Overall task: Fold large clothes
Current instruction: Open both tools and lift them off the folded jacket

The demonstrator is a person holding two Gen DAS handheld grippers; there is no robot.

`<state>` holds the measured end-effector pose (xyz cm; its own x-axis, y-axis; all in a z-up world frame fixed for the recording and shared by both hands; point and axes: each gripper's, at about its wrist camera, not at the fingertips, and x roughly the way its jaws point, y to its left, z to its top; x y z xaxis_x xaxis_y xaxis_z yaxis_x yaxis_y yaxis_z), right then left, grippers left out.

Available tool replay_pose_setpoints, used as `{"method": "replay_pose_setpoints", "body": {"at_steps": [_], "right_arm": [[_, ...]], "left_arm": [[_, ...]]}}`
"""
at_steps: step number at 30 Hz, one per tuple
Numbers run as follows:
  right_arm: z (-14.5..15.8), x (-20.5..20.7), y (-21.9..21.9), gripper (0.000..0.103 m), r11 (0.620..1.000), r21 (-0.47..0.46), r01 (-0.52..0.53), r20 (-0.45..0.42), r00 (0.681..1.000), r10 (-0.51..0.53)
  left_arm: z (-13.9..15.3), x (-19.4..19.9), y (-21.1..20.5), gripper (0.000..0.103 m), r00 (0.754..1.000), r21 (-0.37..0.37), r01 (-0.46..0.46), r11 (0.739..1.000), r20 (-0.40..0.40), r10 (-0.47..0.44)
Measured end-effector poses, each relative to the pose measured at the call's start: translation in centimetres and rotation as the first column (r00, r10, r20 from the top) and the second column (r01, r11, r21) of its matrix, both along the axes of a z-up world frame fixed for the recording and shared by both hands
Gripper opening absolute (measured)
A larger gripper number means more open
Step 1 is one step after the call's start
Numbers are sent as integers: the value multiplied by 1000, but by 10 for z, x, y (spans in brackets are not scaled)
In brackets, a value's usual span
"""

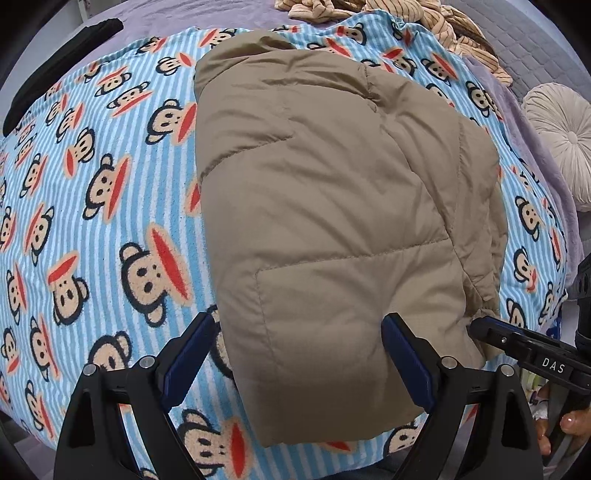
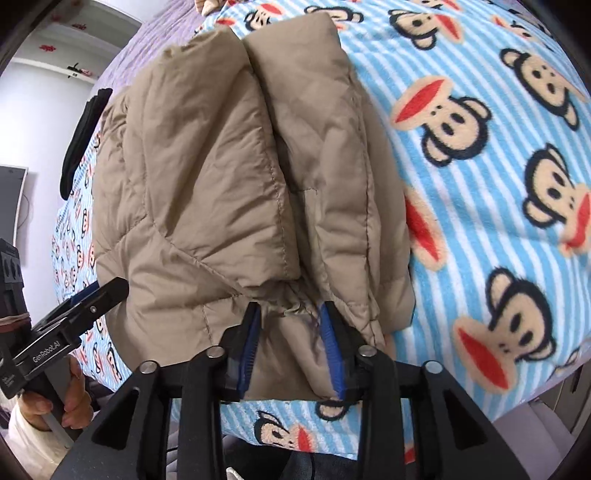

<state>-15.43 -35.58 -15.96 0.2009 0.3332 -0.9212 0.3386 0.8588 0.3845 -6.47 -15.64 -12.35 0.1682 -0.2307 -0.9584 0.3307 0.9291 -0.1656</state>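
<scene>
Nearest the left wrist camera, the left gripper [image 1: 299, 332] is held pointing steeply down with its jaws spread wide. The near end of the tan puffer jacket [image 1: 332, 206] lies in the gap between the blue pads [image 1: 192, 350], but neither pad is seen pressing on it, so nothing is gripped there. In the right wrist view the left gripper [image 2: 99, 291] is seen from the side at the left edge of the jacket [image 2: 236, 177], carried by a hand [image 2: 74, 398] wrapped around its handle.

The right gripper [image 2: 290, 314] is set at the near hem of the jacket with its jaws partly apart. A gathered fold of the tan fabric sits between the two blue pads [image 2: 251, 347]; whether the pads are pressing on it cannot be told. In the left wrist view the right gripper [image 1: 480, 326] is seen at the right near corner of the jacket, with fingertips [image 1: 570, 424] visible below it.

The jacket is laid folded in a thick bundle on a blue-and-white striped blanket [image 1: 110, 206] printed with monkey faces, which is spread over a bed. In the right wrist view two padded folds are seen lying side by side with a seam-like gap between them.

Farther off, a black cloth item [image 1: 55, 66] is seen at the far left edge of the blanket, a beige striped garment [image 1: 424, 22] is heaped at the far end, and a round pale cushion [image 1: 561, 144] rests on the lilac bedspread [image 1: 532, 147] to the right.
</scene>
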Motion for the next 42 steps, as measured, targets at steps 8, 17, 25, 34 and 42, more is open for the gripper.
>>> {"method": "replay_pose_setpoints", "body": {"at_steps": [8, 17, 25, 34, 42], "right_arm": [[28, -23, 8, 57, 997, -41, 68, 54, 996, -66], [48, -60, 9, 69, 990, -51, 131, 113, 986, -125], [62, -55, 4, 79, 987, -59, 148, 145, 980, -139], [56, 0, -13, 85, 996, -71, 48, 116, 992, -39], [45, 32, -40, 86, 999, -52, -8, 81, 997, 12]], "left_arm": [[17, -13, 15, 92, 999, 5, 15, 1000, 45, -15], [18, -25, 27, 103, 997, 9, 56, 998, 57, -56], [20, -14, 32, 103, 998, -1, 32, 999, 48, -32], [16, 17, 20, 103, 999, 19, -41, 999, 23, 41], [5, 37, 2, 103, 997, 27, -73, 997, 3, 73]]}}
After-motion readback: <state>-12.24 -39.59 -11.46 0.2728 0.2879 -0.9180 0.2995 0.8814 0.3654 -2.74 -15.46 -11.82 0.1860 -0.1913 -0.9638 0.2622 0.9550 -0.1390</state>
